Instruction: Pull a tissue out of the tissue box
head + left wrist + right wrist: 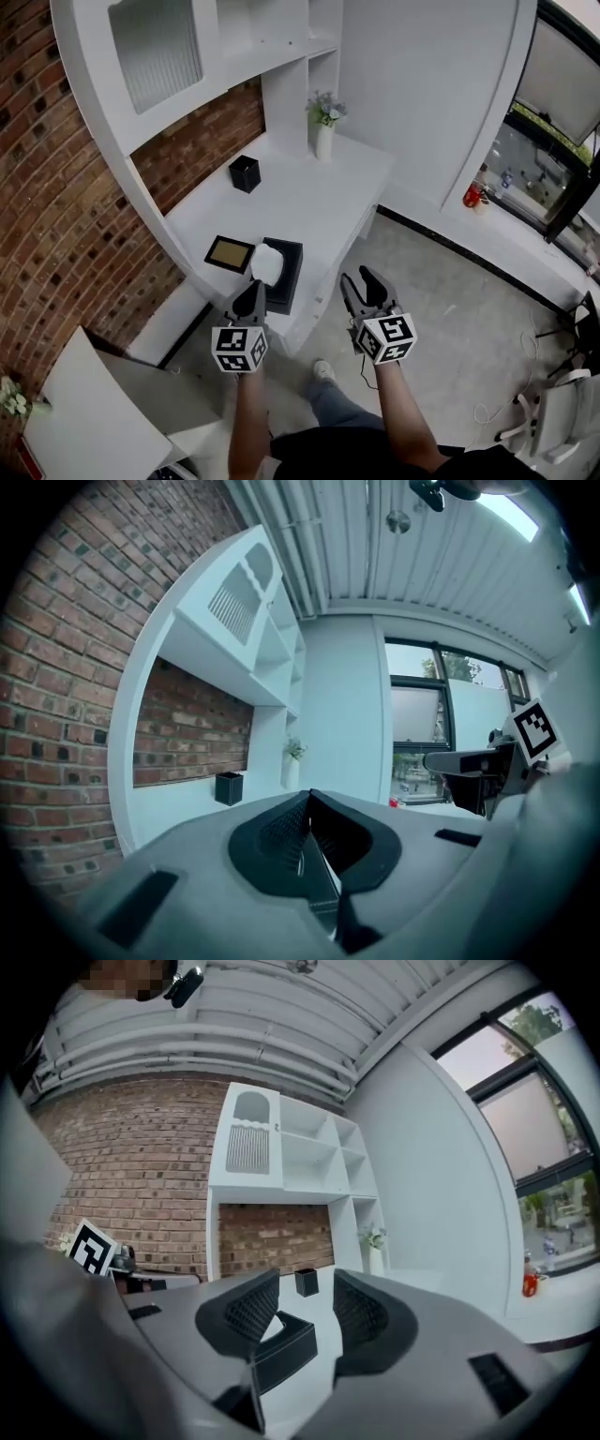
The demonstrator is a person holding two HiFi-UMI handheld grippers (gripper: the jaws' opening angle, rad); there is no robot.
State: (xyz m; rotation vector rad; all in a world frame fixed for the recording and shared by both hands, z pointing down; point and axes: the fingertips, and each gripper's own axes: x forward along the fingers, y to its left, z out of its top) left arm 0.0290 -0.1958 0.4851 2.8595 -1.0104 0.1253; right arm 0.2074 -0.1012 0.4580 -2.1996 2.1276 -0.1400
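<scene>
Tissue (267, 263) pokes from its tissue box (287, 277), not yet gripped; left gripper (251, 291) fingers clenched on nothing, right gripper (362, 283) fingers released. Next, I'd say: pinch it.

1. In the head view, the desk (323, 202) runs from centre frame toward the upper centre. The brick wall (56, 187) fills the left side, and the shelf unit (234, 42) spans the top above the desk.
2. The tissue box (286, 274) sits on the desk at its near edge, centre frame. The tissue (266, 264) stands out of the box's top.
3. The picture frame (230, 254) lies flat on the desk, just left of the tissue box.
4. The pen holder (245, 173) stands farther back, above and left of the box.
5. The vase (324, 139) stands at the desk's far end, upper centre.
6. The left gripper (253, 287) is just below the tissue. The right gripper (357, 277) is to the right of the box, over the floor (450, 309).
</scene>
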